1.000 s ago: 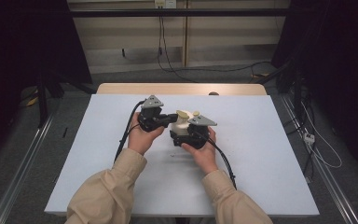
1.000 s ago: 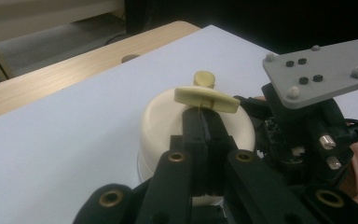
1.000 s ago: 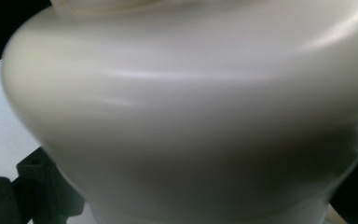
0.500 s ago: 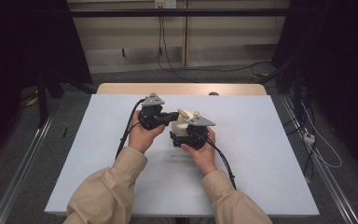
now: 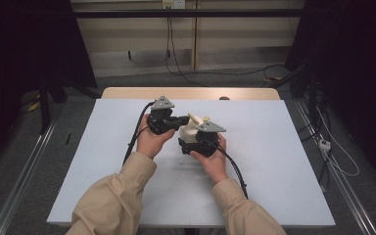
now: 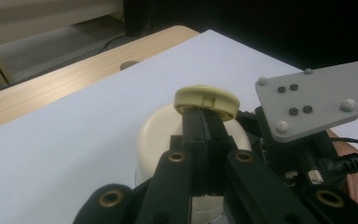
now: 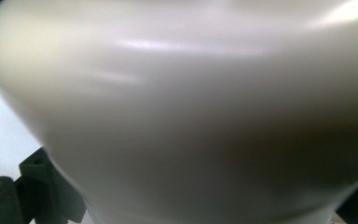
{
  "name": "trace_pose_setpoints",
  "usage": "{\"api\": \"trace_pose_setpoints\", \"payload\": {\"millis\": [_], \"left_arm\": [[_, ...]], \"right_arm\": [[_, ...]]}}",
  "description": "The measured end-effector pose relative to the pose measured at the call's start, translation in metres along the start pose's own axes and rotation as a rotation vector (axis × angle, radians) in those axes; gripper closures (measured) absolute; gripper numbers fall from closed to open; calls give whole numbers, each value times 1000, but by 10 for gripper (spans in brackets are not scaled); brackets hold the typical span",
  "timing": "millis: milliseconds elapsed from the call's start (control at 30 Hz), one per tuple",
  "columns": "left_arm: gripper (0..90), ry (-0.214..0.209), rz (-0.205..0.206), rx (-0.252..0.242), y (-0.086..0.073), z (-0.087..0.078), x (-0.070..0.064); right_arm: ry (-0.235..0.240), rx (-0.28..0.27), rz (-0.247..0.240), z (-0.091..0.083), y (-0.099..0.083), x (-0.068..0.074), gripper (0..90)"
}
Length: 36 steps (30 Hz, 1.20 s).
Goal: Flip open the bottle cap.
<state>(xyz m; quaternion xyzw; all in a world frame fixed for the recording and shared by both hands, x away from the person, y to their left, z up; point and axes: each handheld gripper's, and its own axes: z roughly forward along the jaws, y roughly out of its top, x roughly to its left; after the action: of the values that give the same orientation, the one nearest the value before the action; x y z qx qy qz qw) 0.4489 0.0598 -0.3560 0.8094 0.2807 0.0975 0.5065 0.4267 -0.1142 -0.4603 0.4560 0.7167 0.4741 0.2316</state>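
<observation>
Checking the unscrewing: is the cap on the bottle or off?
Cannot tell: the left gripper clamps the cap right above the cream bottle; the seam is hidden.

Glossy smooth plastic jar (image 7: 205, 112); matt cream cap (image 6: 207, 100); matt white table (image 5: 274, 161).

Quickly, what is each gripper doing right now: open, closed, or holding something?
Left gripper: closed on the yellowish lid.
Right gripper: against the cream jar; open or closed cannot be told.

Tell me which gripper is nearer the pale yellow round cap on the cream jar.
Left. The left gripper is shut on the pale yellow round cap; the right gripper sits lower, against the cream jar body.
</observation>
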Motion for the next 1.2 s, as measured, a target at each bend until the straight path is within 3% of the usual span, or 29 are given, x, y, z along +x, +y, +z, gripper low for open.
{"api": "trace_pose_setpoints", "payload": {"millis": [1200], "left_arm": [[900, -7, 5, -5, 11, 9, -4]], "right_arm": [[-2, -1, 0, 0, 0, 0, 35]]}}
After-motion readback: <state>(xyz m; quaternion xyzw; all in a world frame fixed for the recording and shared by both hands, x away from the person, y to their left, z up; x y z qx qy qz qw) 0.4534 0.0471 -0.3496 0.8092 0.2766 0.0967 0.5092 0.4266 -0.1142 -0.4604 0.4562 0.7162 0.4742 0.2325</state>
